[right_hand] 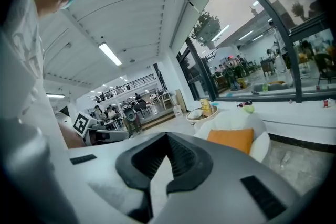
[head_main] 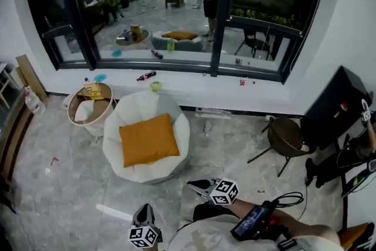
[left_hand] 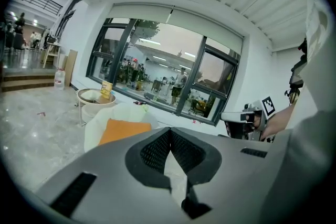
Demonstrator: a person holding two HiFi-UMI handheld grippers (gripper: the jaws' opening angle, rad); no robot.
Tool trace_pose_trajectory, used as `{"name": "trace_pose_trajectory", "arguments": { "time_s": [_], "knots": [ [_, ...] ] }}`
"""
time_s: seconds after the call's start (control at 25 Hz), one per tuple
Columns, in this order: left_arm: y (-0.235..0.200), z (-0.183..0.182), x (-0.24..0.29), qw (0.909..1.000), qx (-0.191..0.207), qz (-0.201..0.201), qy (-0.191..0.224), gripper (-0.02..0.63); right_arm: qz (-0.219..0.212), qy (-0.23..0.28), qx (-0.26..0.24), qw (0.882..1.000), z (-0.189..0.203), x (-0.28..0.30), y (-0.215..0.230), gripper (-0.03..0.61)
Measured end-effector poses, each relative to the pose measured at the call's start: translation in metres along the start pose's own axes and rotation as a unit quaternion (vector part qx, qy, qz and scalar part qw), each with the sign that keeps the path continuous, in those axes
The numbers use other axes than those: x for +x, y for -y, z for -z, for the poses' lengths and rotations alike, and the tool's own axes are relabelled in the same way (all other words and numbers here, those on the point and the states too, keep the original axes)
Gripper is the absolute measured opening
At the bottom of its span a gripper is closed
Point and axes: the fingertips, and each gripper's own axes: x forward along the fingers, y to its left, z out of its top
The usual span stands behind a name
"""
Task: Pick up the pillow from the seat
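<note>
The orange square fabric pillow point(head_main: 148, 139) lies on the white round cushioned seat point(head_main: 145, 104). Nearer, the left gripper point(head_main: 144, 211) and right gripper point(head_main: 197, 185) hover apart from it, fingers pressed together, empty.

Bare floor point(head_main: 70, 185) on the near side of the seat point(head_main: 178, 126); side table point(head_main: 71, 113) just beside its left, stool point(head_main: 286, 137) well off right.
</note>
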Motion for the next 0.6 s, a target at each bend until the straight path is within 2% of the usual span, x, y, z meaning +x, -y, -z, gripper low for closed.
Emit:
{"name": "trace_pose_trajectory", "arguments": {
  "time_s": [0.32,0.6],
  "knots": [
    [-0.038,-0.021,0.036,0.9996,0.005,0.025,-0.014,0.011,0.020,-0.004,0.008,1.000,-0.010,0.046,0.024,0.014],
    [-0.065,-0.054,0.090,0.9992,0.006,0.009,-0.038,0.011,-0.005,0.001,0.018,1.000,-0.047,0.107,0.080,0.014]
  ]
}}
